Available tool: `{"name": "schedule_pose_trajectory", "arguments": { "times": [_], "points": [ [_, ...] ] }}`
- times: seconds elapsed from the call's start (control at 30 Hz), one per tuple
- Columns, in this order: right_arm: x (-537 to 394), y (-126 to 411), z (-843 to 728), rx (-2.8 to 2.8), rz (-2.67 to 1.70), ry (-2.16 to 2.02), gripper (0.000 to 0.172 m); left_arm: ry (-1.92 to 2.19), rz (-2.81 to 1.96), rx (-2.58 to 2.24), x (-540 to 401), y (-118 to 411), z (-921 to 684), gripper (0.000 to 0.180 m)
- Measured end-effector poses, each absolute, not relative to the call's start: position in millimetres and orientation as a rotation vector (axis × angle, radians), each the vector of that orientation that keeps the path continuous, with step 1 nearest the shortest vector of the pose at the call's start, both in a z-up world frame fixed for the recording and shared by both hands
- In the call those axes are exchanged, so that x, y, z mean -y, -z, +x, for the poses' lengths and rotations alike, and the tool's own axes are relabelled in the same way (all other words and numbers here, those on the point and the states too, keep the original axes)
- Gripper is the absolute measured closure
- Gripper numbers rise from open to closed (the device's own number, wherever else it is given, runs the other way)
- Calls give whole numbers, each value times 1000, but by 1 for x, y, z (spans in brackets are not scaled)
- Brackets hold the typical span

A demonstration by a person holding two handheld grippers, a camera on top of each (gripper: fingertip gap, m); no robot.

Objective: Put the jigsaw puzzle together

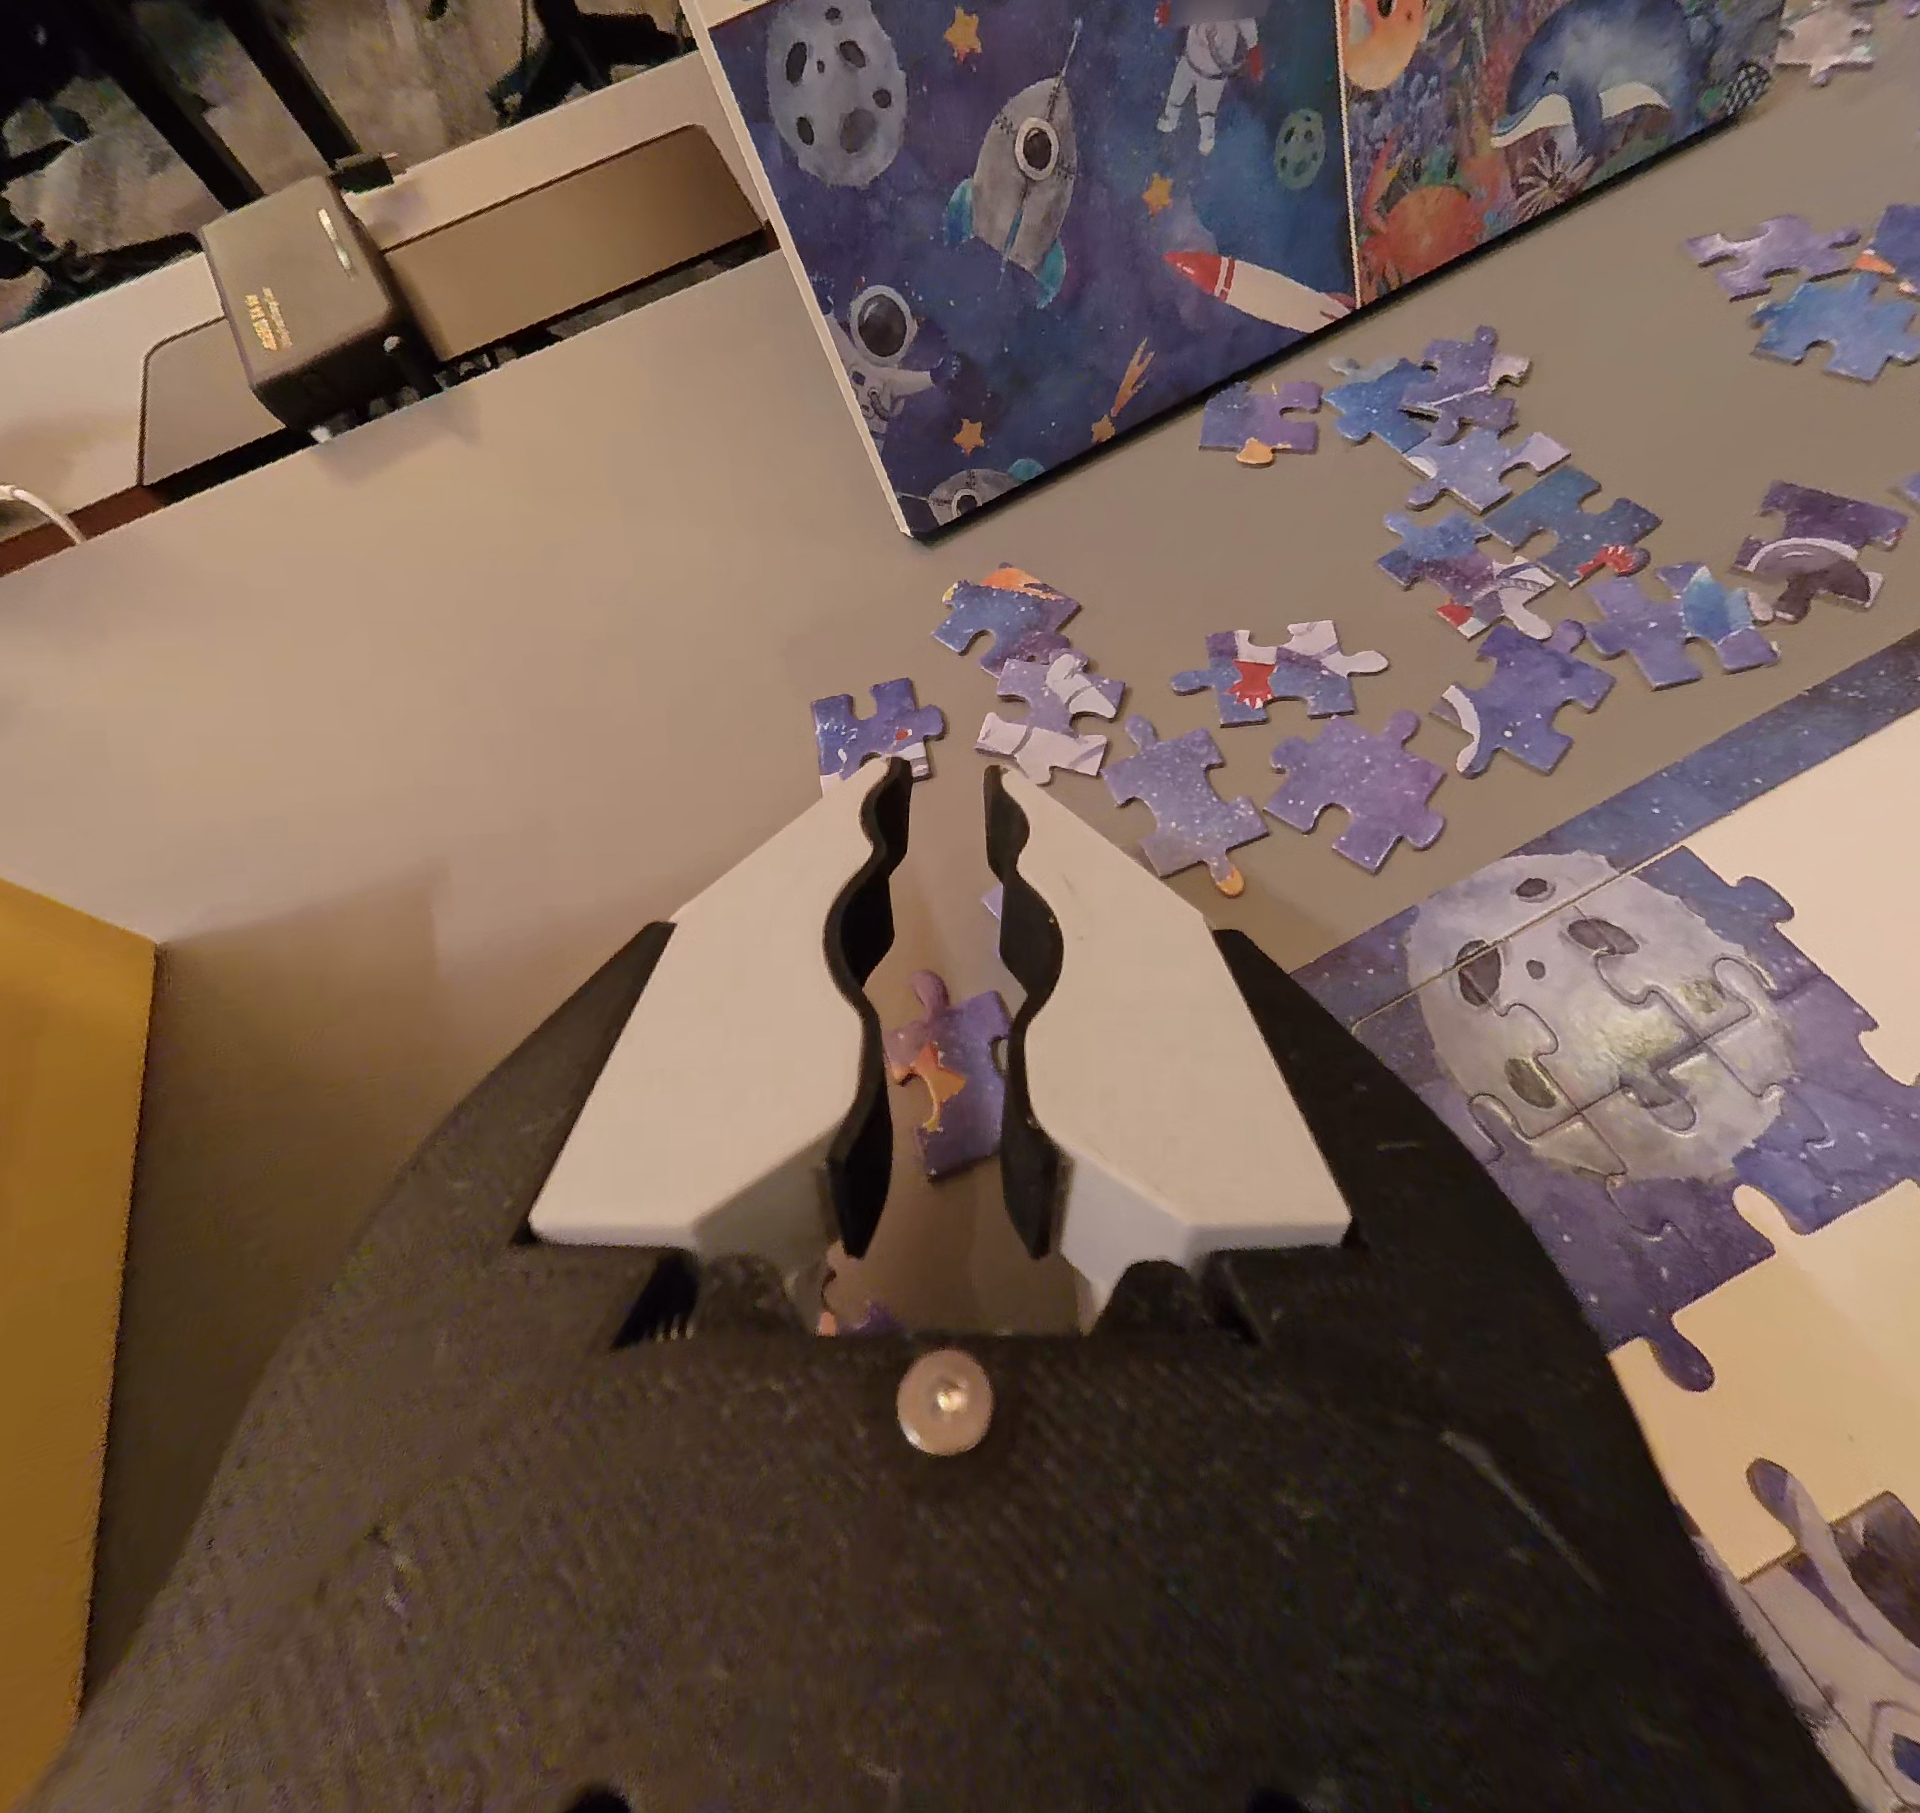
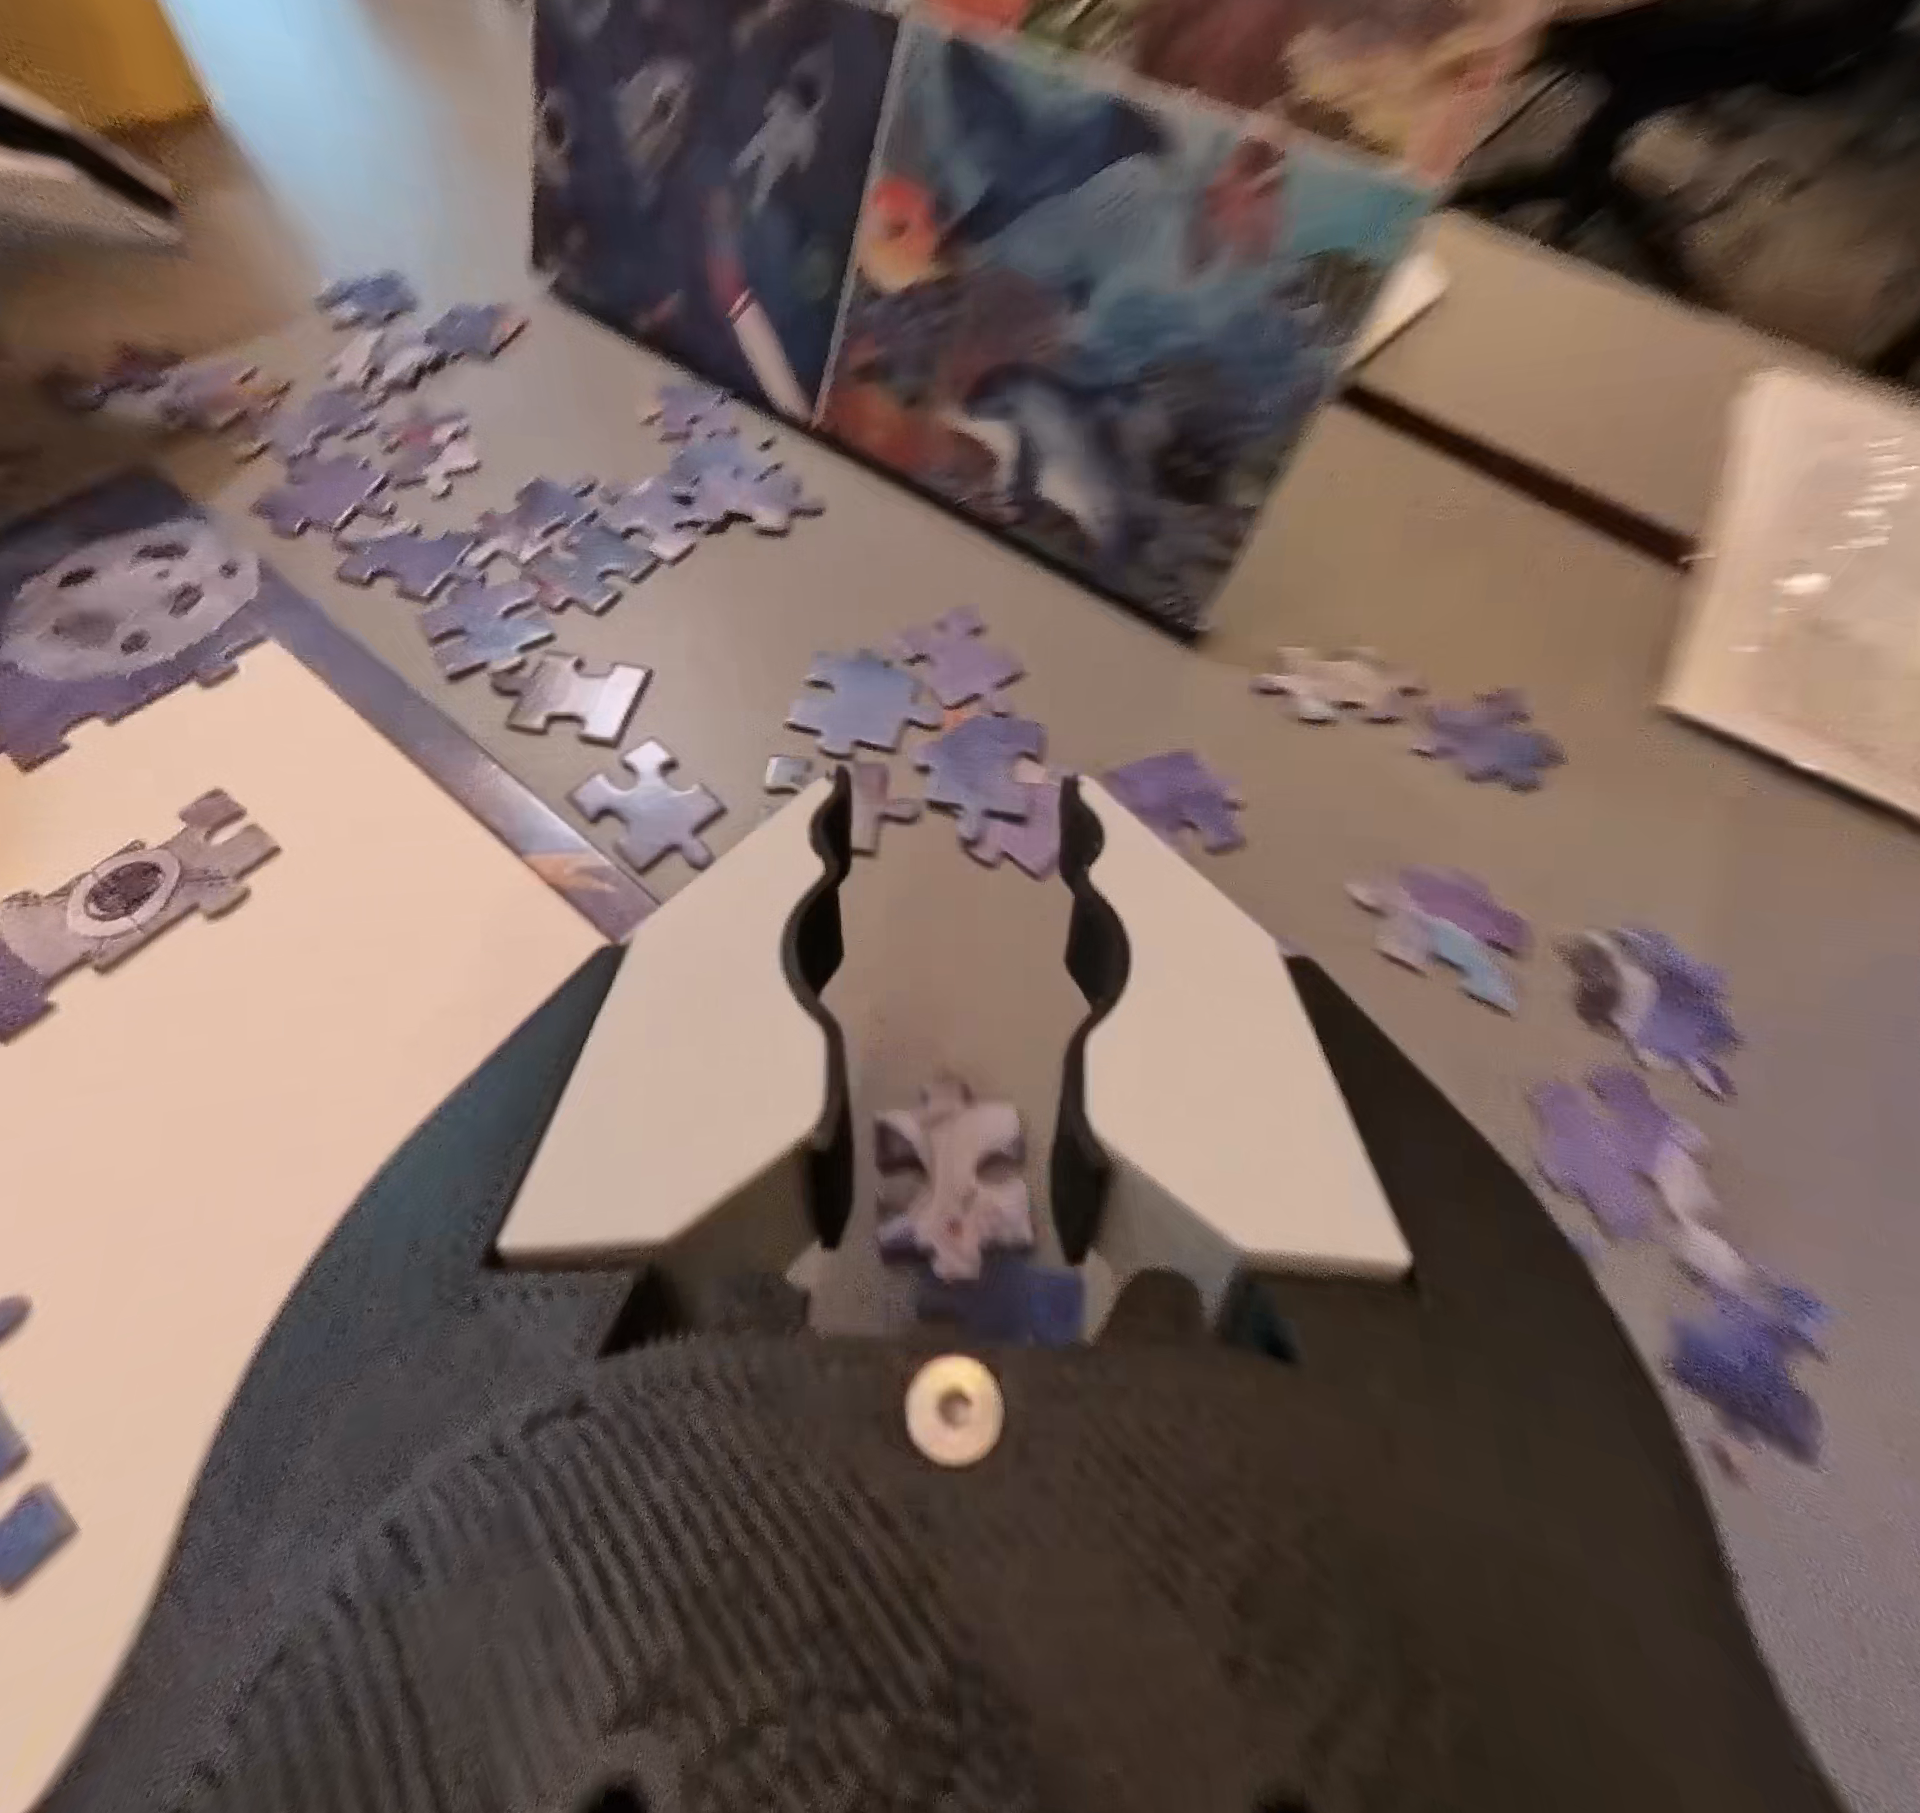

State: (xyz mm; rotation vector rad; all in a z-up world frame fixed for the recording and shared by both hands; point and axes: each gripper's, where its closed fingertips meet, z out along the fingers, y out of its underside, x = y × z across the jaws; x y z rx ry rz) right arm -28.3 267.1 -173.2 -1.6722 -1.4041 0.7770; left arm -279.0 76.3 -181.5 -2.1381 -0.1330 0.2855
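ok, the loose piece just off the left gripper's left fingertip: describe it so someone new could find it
Start at the upright puzzle box with the space scene on the grey table. Below its near corner runs a scatter of purple pieces; the target piece is the leftmost one, partly hidden behind the left gripper's left fingertip. It carries a small red speck and lies apart from the others, with bare table to its left.

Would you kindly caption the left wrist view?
Open left gripper above loose puzzle pieces, beside a picture box.
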Motion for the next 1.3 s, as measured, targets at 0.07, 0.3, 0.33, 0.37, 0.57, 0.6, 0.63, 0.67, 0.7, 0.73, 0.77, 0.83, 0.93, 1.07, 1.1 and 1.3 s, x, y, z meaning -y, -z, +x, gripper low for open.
{"name": "schedule_pose_trajectory", "arguments": {
  "times": [0.07,0.3,0.33,0.37,0.57,0.6,0.63,0.67,0.7,0.73,0.77,0.83,0.93,1.07,1.1,1.3],
  "points": [
    [-266,195,-44,1536,-1733,-746,127,-294,-2138,132,-76,182,-280,168],
    [-238,213,-51,1727,-1794,-883,128,-271,-2130,154,-75,182,-283,168],
    [-231,213,-51,1760,-1775,-918,131,-268,-2129,155,-75,181,-283,168],
    [-227,213,-50,1776,-1761,-922,134,-268,-2129,155,-75,181,-283,168],
    [-266,206,-57,1592,-1730,-757,125,-278,-2137,143,-75,183,-282,168],
    [-264,212,-57,1603,-1764,-768,124,-279,-2137,142,-75,183,-282,168],
    [-261,215,-57,1613,-1783,-788,123,-280,-2138,141,-75,183,-282,168],
    [-256,214,-58,1624,-1779,-820,124,-279,-2139,141,-75,183,-282,168],
    [-247,213,-58,1663,-1770,-863,131,-278,-2139,141,-75,183,-282,168],
    [-236,213,-59,1711,-1754,-915,135,-277,-2138,141,-75,183,-282,168],
    [-227,213,-59,1749,-1735,-957,138,-277,-2137,141,-75,183,-282,168],
    [-228,213,-58,1752,-1718,-916,138,-277,-2138,141,-75,183,-282,168],
    [-258,209,-56,1624,-1716,-749,130,-275,-2136,140,-75,183,-282,168],
    [-260,215,-57,1615,-1770,-773,118,-279,-2139,132,-76,183,-281,168],
    [-251,214,-59,1646,-1756,-818,123,-279,-2141,131,-76,183,-281,168],
    [-239,211,-59,1729,-1651,-782,133,-276,-2140,135,-76,183,-281,168]
  ]
}}
